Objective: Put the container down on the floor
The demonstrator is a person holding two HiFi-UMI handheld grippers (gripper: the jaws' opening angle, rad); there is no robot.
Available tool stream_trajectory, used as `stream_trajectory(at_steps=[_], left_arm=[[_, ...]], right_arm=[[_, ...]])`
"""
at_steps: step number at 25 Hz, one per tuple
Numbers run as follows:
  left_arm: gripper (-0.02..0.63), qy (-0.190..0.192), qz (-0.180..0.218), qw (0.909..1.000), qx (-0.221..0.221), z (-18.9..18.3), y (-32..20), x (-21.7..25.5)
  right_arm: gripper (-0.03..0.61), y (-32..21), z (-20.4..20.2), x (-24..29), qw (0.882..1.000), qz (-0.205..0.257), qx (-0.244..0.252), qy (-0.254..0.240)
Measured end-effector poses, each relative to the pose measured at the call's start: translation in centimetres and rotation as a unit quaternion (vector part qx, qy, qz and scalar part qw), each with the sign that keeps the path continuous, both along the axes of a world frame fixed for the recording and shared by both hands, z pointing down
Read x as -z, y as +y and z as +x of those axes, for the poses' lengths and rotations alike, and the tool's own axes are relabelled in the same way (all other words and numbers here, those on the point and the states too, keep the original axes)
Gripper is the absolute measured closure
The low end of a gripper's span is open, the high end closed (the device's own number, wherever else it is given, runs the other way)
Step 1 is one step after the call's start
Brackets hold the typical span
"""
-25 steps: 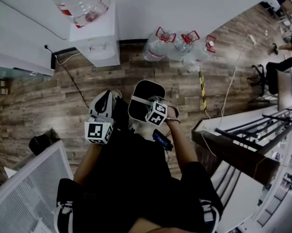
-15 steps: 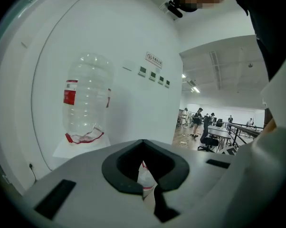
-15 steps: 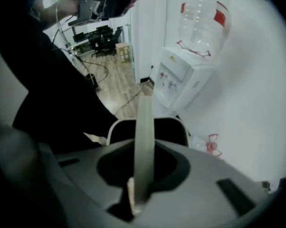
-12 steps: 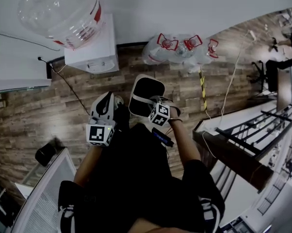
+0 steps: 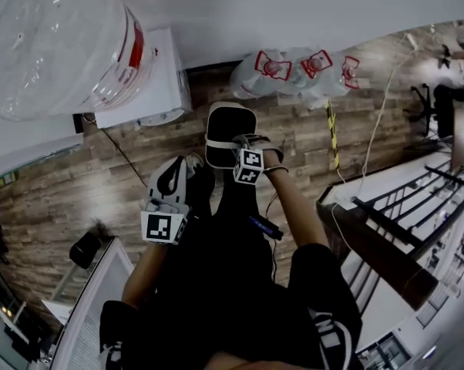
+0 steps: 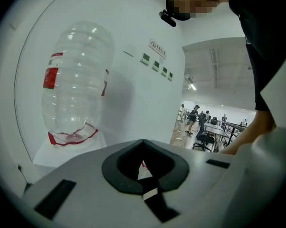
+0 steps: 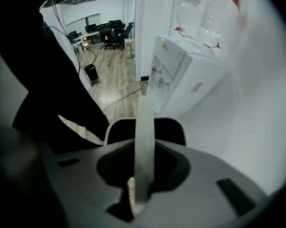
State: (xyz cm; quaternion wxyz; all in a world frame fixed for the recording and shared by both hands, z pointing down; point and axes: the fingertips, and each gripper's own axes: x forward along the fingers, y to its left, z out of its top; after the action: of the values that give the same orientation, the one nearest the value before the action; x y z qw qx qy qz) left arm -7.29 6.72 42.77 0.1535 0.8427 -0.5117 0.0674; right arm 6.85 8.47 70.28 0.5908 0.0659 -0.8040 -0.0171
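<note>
White-handled container point(image 5: 229, 126) hangs from downward-pointing right gripper point(image 5: 242, 151), fingers pinching its handle point(image 7: 144, 141); left gripper point(image 5: 176, 172) fingers seem together.

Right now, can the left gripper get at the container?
Probably yes. The left gripper is empty and close beside the container, which hangs by its handle from the right gripper; nothing seems to stand between them.

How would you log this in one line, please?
right gripper: shut on container handle | container: off floor | left gripper: shut
</note>
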Motion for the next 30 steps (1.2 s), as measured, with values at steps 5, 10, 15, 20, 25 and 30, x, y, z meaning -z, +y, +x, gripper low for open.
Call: stream_trajectory(at_steps=[5, 10, 15, 20, 25, 30], left_arm=[[0.588, 0.001, -0.014, 0.9997, 0.021, 1.3, -3.7, -1.2], [0.588, 0.007, -0.025, 0.9981, 0.056, 2.4, -7.1, -2.3], [0.588, 0.005, -0.044, 0.9959, 0.079, 4.0, -9.5, -5.0], [0.588, 0.003, -0.051, 0.995, 0.086, 4.6, -11.9, -8.3], [0.588, 0.003, -0.07, 0.9932, 0.093, 4.8, -13.3, -12.3], [0.588, 0.006, -0.074, 0.9917, 0.105, 4.8, -14.0, -15.2]], right_arm=[[0.502, -4.0, -0.8, -4.1, 0.999, -0.01, 0.037, -0.001], [0.502, -8.1, -1.8, -8.4, 0.998, -0.018, 0.061, -0.013], [0.502, -11.7, -2.1, -13.5, 0.997, -0.017, 0.078, -0.021], [0.502, -15.0, -3.1, -20.0, 0.994, -0.003, 0.103, -0.019], [0.502, -17.5, -3.6, -26.0, 0.992, -0.003, 0.121, -0.015], [0.502, -19.9, -4.7, -30.0, 0.991, -0.004, 0.132, -0.019]])
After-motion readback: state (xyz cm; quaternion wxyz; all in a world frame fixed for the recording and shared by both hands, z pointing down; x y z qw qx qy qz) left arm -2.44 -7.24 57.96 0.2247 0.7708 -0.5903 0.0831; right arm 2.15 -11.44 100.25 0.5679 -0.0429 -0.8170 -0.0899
